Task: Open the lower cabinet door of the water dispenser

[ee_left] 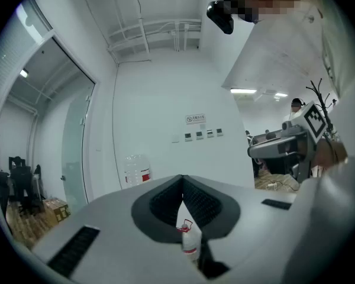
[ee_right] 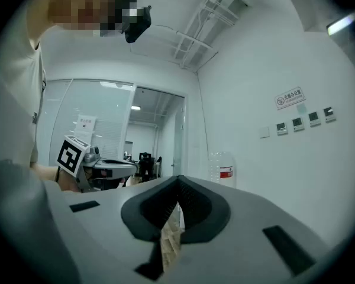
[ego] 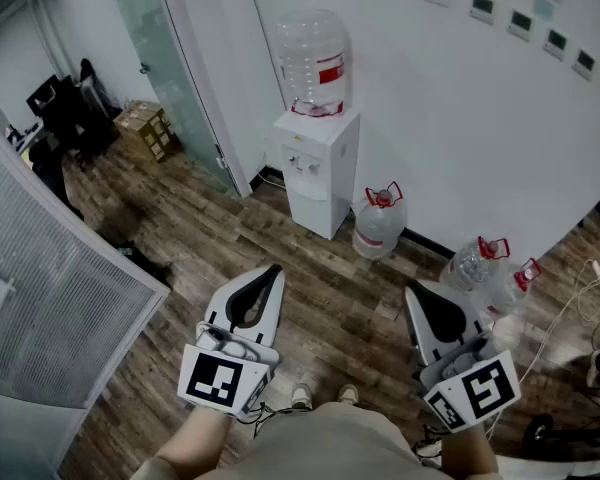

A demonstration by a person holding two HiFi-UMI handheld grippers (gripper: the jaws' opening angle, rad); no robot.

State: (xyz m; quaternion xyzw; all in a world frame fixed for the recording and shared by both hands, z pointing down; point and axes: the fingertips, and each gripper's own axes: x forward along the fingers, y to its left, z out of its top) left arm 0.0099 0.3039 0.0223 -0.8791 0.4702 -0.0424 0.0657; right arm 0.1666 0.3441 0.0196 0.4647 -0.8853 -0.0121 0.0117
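Wood-plank floor (ego: 325, 303); the water dispenser (ego: 317, 173) stands on it, a spare bottle (ego: 379, 226) just beside it; two more bottles (ego: 477, 264) stand farther right; a cardboard box (ego: 146, 128) sits far left.

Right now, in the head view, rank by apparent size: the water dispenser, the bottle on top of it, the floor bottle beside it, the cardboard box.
1. water dispenser
2. top bottle, slightly smaller
3. floor bottle and cardboard box look alike; the box stands farther off, so they stay unranked.

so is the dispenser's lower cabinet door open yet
Shut. In the head view the lower cabinet door lies flush with the front of the water dispenser, with no gap or swung-out panel showing.
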